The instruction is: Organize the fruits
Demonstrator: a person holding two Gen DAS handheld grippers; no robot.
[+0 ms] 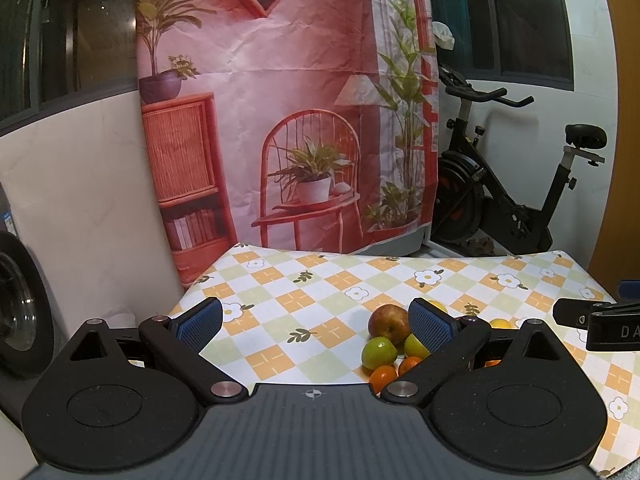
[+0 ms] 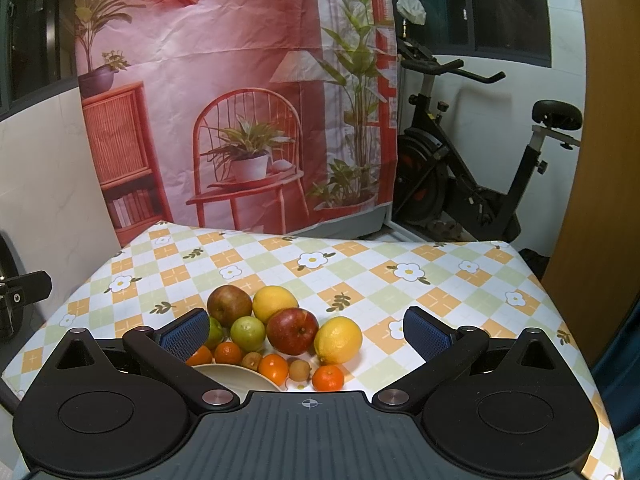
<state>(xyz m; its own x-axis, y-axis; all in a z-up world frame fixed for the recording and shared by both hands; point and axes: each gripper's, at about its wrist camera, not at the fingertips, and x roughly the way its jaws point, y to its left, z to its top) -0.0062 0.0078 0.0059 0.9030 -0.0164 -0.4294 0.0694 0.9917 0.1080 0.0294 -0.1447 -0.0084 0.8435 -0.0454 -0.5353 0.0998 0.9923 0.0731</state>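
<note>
A pile of fruit lies on the checked tablecloth [image 2: 360, 272]: two red apples [image 2: 292, 330] [image 2: 229, 305], two lemons [image 2: 338, 339] [image 2: 275, 303], a green apple [image 2: 248, 333], several small oranges [image 2: 327, 377] and small brown fruits [image 2: 299, 369]. A pale plate [image 2: 236, 376] sits in front of the pile, partly hidden. My right gripper [image 2: 308, 332] is open above the pile, empty. My left gripper [image 1: 316, 326] is open and empty, left of the fruit; a red apple [image 1: 389, 323], green apples [image 1: 379, 353] and oranges [image 1: 383, 378] show by its right finger.
A printed pink backdrop [image 2: 240, 100] hangs behind the table. An exercise bike [image 2: 480, 160] stands at the back right. A washing machine [image 1: 20, 304] is at the left. A wooden panel [image 2: 600, 200] is on the right. The right gripper's tip [image 1: 592, 320] shows in the left wrist view.
</note>
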